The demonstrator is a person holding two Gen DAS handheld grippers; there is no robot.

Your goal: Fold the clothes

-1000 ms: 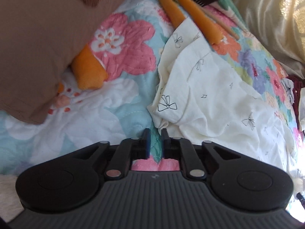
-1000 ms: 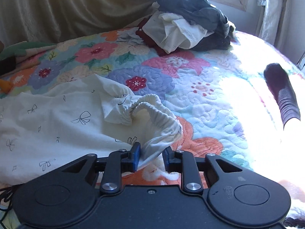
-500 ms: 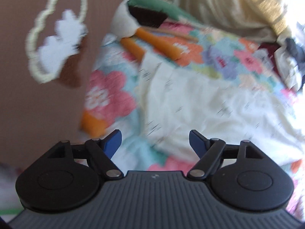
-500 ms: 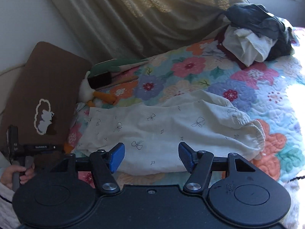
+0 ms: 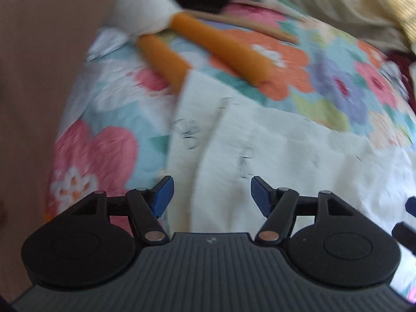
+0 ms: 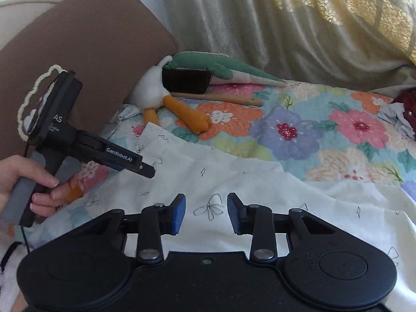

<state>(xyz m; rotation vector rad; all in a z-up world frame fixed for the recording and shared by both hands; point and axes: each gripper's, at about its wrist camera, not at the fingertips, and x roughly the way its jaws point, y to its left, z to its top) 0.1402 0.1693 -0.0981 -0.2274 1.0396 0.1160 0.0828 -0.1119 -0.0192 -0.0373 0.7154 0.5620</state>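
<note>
- The left gripper (image 5: 210,195) points down at the bed; its blue-padded jaws stand apart and are closing, with nothing pinched between them, only cloth lying below.
- The right gripper (image 6: 206,213) also hangs above the cloth, jaws apart and closing, holding nothing.
- In the right wrist view a person's hand (image 6: 24,182) grips the left gripper's grey handle, at the left edge.
- Under both tools lies a cream garment (image 6: 260,189) printed with small black bows, spread out and wrinkled across the near part of the bed.
- The garment rests on a quilted floral bedspread (image 6: 345,124) with pink, orange and purple flowers.
- Just beyond the garment's far edge lies a plush duck (image 6: 153,85) with orange legs, one foot near the cloth.
- A dark brush (image 6: 186,80) with a wooden handle lies against the duck.
- A brown cushion (image 6: 98,33) leans at the left; a pale gold curtain (image 6: 299,20) hangs behind the bed.
</note>
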